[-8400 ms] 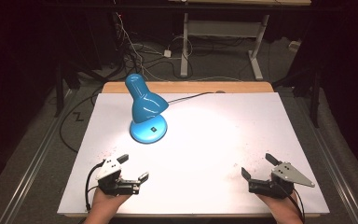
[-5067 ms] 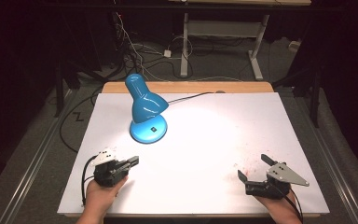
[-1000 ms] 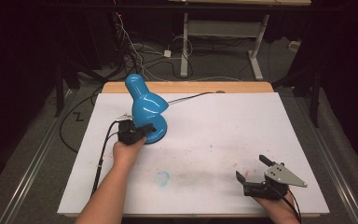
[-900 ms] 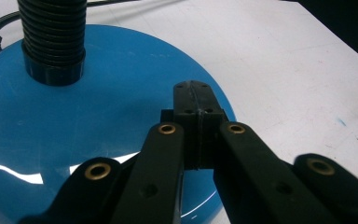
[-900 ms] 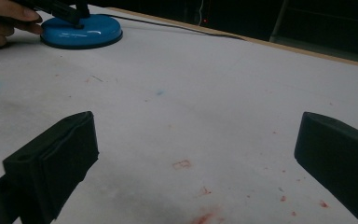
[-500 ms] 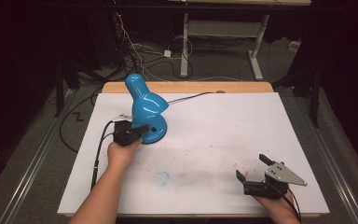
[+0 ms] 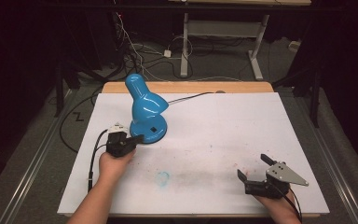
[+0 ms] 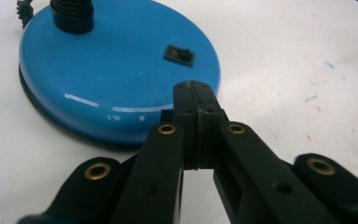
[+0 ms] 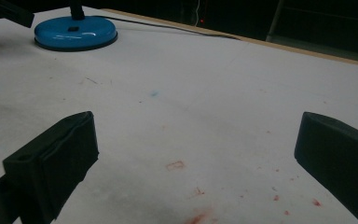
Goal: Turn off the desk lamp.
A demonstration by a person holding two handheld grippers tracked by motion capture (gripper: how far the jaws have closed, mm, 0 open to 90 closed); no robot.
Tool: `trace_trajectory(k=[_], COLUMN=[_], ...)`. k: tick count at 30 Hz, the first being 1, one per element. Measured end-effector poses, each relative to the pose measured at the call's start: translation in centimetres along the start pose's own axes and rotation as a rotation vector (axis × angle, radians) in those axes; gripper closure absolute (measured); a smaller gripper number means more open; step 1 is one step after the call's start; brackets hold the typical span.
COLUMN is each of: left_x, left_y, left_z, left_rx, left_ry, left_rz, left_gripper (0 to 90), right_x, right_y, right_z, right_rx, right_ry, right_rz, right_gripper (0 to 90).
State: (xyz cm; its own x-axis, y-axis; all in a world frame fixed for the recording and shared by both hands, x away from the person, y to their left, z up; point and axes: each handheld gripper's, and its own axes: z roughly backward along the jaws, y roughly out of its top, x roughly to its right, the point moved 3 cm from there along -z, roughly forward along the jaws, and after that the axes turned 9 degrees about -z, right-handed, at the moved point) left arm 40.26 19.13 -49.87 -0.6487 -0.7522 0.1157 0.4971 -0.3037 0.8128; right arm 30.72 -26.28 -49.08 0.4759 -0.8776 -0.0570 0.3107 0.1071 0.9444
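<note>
The left tongs (image 8: pixel 196 93), jaws pressed together, reach over the blue desk lamp's base (image 8: pixel 116 70) beside its switch (image 8: pixel 179 55). The right tongs (image 7: pixel 256 173) gape wide, well apart from the lamp.

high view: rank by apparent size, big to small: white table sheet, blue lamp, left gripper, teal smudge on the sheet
1. White table sheet, by far the largest.
2. Blue lamp.
3. Left gripper, jaws closed near the lamp's base; part of it sits under the hand, so its full extent is unsure.
4. Teal smudge, smallest.
</note>
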Motion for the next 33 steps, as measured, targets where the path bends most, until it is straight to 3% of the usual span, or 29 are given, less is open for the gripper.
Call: trace_trajectory(k=[3,7,13,22,25,29,33], left_x=[0.6,1.5,3.1,5.4,5.7,5.2,5.4], left_y=[-0.7,-1.7,-2.8,-5.0,-5.5,-5.4,-5.4], left_z=[0.7,1.7,3.3,5.4,5.5,5.5,5.5], left_rx=[-0.022,-0.031,-0.048,0.016,-0.006,0.023,0.021], left_ry=[0.015,0.008,-0.001,-0.027,-0.015,-0.026,-0.017], left_rz=[-0.02,-0.009,-0.027,-0.062,-0.095,-0.061,-0.086], left_gripper=[88.3,88.3,88.3,88.2,88.2,88.1,88.1], right_x=[0.0,0.0,-0.1,0.0,0.4,0.6,0.4], right_y=[0.0,0.1,0.0,-0.2,0.0,0.1,0.1], right_z=[0.1,0.1,0.1,0.2,0.4,0.6,0.5], right_rx=[0.002,0.005,0.002,-0.008,0.001,0.009,0.006], right_ry=[0.0,-0.002,-0.001,0.001,-0.008,-0.018,-0.019], right_rz=[0.001,-0.001,0.003,0.003,-0.007,-0.013,-0.011], right_gripper=[0.2,0.1,0.1,0.2,0.1,0.1,0.2])
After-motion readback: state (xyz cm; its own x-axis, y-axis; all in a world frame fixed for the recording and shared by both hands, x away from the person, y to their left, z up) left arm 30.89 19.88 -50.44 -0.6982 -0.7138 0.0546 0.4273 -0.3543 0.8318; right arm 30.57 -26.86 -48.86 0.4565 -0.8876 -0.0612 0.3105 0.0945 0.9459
